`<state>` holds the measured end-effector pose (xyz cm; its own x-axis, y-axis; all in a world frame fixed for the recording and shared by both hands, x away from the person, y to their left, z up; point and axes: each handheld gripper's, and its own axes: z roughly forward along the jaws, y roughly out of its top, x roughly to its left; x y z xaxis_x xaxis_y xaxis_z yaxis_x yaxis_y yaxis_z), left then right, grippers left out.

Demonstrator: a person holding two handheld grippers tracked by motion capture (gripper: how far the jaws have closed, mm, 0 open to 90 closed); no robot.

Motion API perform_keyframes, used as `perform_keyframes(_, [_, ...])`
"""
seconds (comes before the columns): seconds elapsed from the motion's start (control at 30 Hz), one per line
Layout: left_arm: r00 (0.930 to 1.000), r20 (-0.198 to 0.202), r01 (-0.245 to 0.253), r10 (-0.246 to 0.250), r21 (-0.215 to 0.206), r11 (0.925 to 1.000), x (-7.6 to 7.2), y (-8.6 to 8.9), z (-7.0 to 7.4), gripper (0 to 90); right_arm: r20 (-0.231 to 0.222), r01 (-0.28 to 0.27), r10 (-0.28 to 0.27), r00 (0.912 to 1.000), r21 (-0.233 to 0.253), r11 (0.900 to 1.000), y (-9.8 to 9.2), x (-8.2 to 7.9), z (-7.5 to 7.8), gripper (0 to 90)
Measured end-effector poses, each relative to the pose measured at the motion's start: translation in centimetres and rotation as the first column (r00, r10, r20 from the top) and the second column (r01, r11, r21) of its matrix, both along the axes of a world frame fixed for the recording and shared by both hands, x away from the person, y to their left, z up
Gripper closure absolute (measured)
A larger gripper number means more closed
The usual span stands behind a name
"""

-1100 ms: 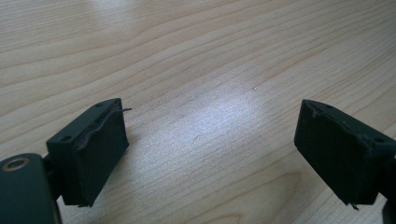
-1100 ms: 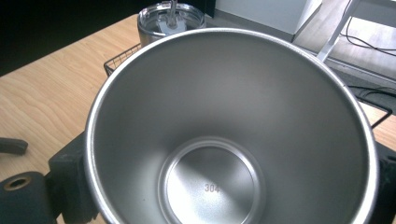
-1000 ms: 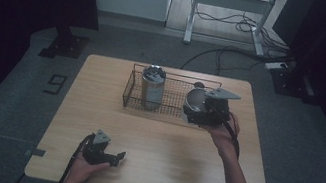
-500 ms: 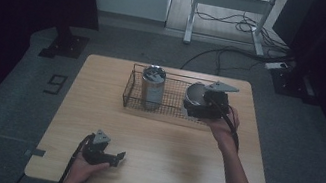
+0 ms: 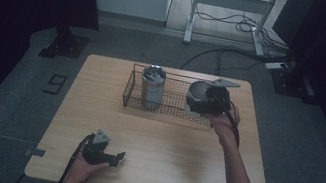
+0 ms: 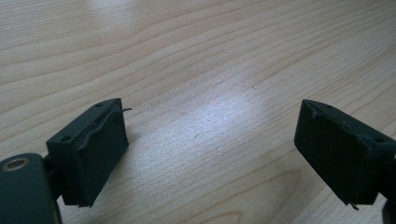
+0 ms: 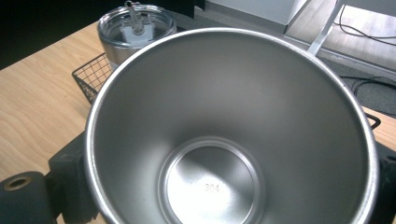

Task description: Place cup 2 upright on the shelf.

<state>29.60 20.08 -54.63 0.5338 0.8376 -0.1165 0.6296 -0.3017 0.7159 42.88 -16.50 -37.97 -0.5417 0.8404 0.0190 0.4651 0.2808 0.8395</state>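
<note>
An open stainless steel cup point(image 5: 196, 93) sits between the jaws of my right gripper point(image 5: 207, 102), which is shut on it at the right end of a wire basket point(image 5: 168, 108). In the right gripper view I look straight into the steel cup point(image 7: 224, 140), which bears a "304" stamp on its bottom. I cannot tell whether it rests in the basket or hangs just above it. A lidded steel tumbler point(image 5: 153, 85) stands upright in the basket's left part. My left gripper point(image 5: 111, 156) lies open on the table near the front left, and nothing is between its pads point(image 6: 93, 149).
The wooden table point(image 5: 166, 148) is bare between the basket and the left gripper. The tumbler's clear lid point(image 7: 135, 23) and a basket corner point(image 7: 91, 74) lie just beyond the cup. Cables and a metal stand point(image 5: 232, 2) are on the floor behind the table.
My right gripper with the steel cup has shifted slightly away from the person, toward the far side of the basket's right end. The left gripper has stayed put.
</note>
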Motion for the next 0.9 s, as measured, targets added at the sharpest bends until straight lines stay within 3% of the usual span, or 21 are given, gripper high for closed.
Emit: perform_keyframes(0.9, [1.0000, -0.004, 0.003, -0.003, 0.003, 1.0000, 0.0, 0.0, 0.0, 9.6, -0.020, 0.055, -0.055, 0.9983, -0.017, 0.998, -1.3, 3.5, -0.7, 7.1])
